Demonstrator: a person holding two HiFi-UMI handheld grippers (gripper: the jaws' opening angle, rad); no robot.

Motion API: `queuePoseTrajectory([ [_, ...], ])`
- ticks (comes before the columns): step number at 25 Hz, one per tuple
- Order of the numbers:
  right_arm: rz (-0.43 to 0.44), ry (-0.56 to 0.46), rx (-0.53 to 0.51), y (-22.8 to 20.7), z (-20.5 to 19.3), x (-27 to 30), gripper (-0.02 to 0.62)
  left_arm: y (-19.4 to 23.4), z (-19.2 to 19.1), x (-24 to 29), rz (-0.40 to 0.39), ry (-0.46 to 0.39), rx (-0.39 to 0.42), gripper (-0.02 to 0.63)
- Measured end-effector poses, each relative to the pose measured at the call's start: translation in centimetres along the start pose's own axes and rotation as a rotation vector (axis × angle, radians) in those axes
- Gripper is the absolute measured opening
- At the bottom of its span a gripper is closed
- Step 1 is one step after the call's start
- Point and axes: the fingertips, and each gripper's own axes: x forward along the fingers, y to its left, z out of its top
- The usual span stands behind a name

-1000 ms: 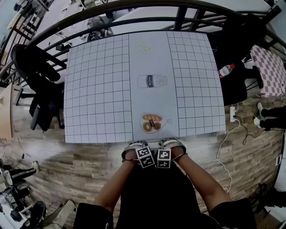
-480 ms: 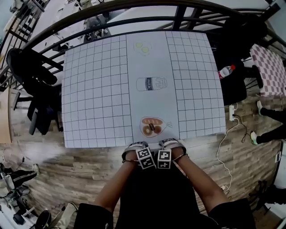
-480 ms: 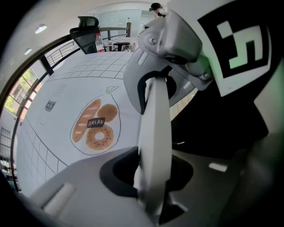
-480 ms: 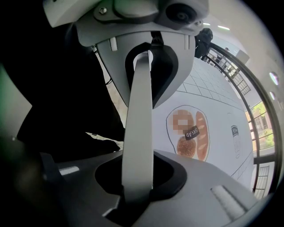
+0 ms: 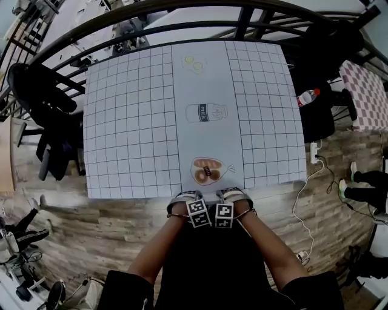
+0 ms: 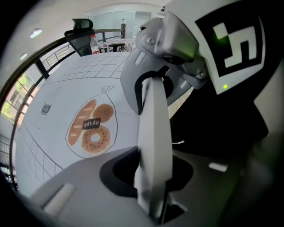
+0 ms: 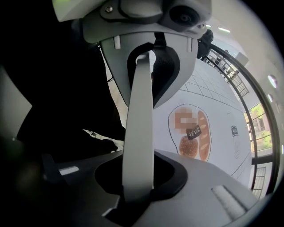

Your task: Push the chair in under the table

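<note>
A black chair (image 5: 206,260) stands in front of me, between my forearms, with its back reaching the near edge of the table (image 5: 133,121), which is covered by a grid-printed cloth. Both grippers point down side by side at the top of the chair back. My left gripper (image 5: 183,198) and right gripper (image 5: 233,195) sit just below the bread drawing (image 5: 207,169). In the left gripper view one pale finger (image 6: 153,133) lies against the black chair back (image 6: 222,124). The right gripper view shows the same, a finger (image 7: 140,124) beside the chair back (image 7: 66,97). The second jaw of each is hidden.
Another black chair (image 5: 48,109) stands at the table's left side. A black railing (image 5: 182,12) curves behind the table. To the right are a bottle (image 5: 306,95), a checked-cloth table (image 5: 367,91), a power strip with a cable (image 5: 315,154) on the wooden floor, and a person's feet (image 5: 364,194).
Both grippers and the chair keep their place at the table's edge. The feet of people at the left and right edges of the head view have shifted.
</note>
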Motion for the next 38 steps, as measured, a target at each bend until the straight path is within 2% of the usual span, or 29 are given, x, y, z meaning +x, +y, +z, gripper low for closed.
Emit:
queuePoseTrajectory([
  [11, -0.009, 0.036, -0.010, 0.2, 0.3, -0.5, 0.092, -0.2, 0.1, -0.5, 0.009, -0.009, -0.027, 0.101],
  [16, -0.082, -0.088, 0.068, -0.8, 2.6, -4.4, 0.144, -0.5, 1.8, -3.4, 0.037, -0.115, -0.131, 0.110],
  [21, -0.137, -0.158, 0.162, -1.2, 2.1, -8.3, 0.187, -0.8, 2.9, -6.3, 0.086, -0.192, -0.189, 0.117],
  [24, -0.168, -0.218, 0.258, -2.0, 1.7, -10.5, 0.163, -0.7, 3.8, -8.7, 0.106, -0.277, -0.263, 0.115],
  [26, -0.192, -0.290, 0.366, -2.8, 1.3, -12.5, 0.166, -0.8, 4.4, -10.4, 0.103, -0.343, -0.340, 0.115],
  [29, -0.204, -0.436, 0.609, -4.3, 0.4, -15.8, 0.167, -0.3, 5.3, -13.6, 0.107, -0.470, -0.488, 0.115],
  [32, -0.246, -0.613, 0.838, -6.0, -0.4, -19.8, 0.167, 0.8, 6.2, -17.9, 0.154, -0.618, -0.611, 0.108],
  [35, -0.344, -0.733, 0.930, -7.5, -1.1, -23.7, 0.153, 2.0, 7.5, -22.0, 0.214, -0.763, -0.667, 0.098],
  [38, -0.421, -0.815, 0.973, -9.1, -1.2, -27.4, 0.133, 2.6, 9.2, -25.4, 0.249, -0.869, -0.662, 0.088],
])
